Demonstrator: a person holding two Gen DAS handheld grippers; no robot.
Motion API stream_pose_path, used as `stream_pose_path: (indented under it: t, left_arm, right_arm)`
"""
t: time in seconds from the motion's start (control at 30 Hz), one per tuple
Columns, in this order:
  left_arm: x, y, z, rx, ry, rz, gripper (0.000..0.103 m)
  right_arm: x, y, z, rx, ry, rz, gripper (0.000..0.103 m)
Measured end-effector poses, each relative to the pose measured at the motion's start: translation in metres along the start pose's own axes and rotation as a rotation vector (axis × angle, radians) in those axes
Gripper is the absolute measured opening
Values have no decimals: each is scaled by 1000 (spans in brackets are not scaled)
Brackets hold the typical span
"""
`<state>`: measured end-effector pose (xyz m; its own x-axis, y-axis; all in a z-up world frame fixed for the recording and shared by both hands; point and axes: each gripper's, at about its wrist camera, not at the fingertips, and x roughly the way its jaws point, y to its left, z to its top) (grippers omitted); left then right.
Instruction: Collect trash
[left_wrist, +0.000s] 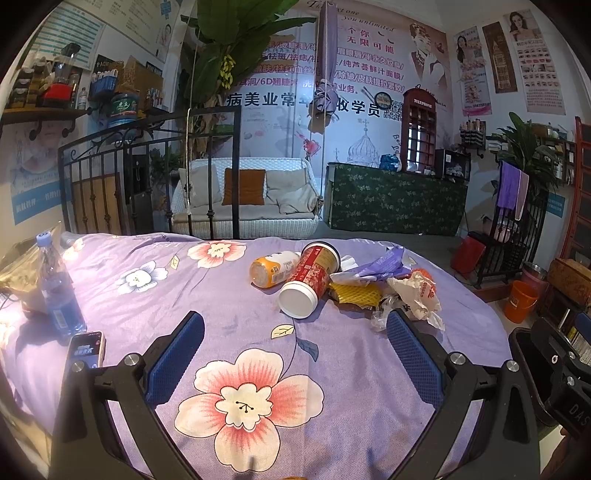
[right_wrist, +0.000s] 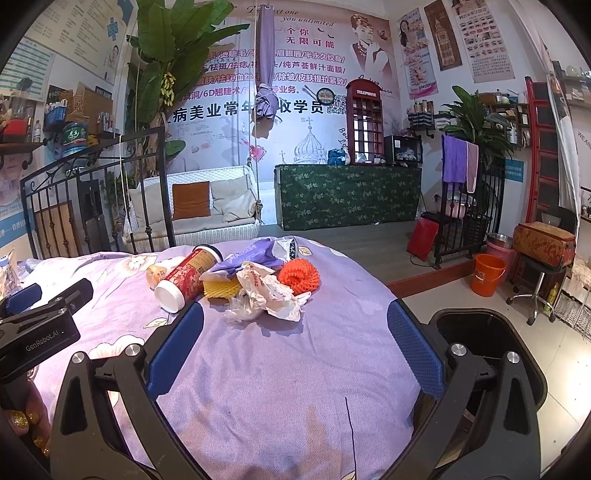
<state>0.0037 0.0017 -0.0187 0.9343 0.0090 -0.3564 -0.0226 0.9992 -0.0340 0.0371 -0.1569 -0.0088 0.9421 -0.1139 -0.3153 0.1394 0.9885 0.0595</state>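
Observation:
A heap of trash lies on the purple flowered bedspread (left_wrist: 155, 295): a red paper cup (left_wrist: 308, 278) on its side, an orange-capped bottle (left_wrist: 271, 267), yellow foam netting (left_wrist: 354, 293), crumpled white paper (left_wrist: 417, 293) and a purple wrapper (left_wrist: 376, 266). The right wrist view shows the same cup (right_wrist: 186, 278), paper (right_wrist: 269, 291), an orange foam net (right_wrist: 299, 275) and clear plastic (right_wrist: 240, 308). My left gripper (left_wrist: 293, 325) is open, short of the heap. My right gripper (right_wrist: 295, 314) is open too, the paper just beyond its fingers. A black bin (right_wrist: 491, 354) stands by the bed's right edge.
A blue water bottle (left_wrist: 59, 291), a gold bag (left_wrist: 18, 273) and a phone (left_wrist: 86, 349) rest at the bed's left. An iron headboard (left_wrist: 147, 177) rises behind. On the floor to the right are an orange bucket (right_wrist: 487, 273) and a stool (right_wrist: 535, 291). A hand (right_wrist: 26, 421) holds the left gripper.

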Motion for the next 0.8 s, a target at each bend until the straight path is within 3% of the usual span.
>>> stream_pose_path:
  t: [0.8]
  left_arm:
    - [2,-1,1,-3,12,0,97]
  right_arm:
    - [1,2,1,-3,15,5,98]
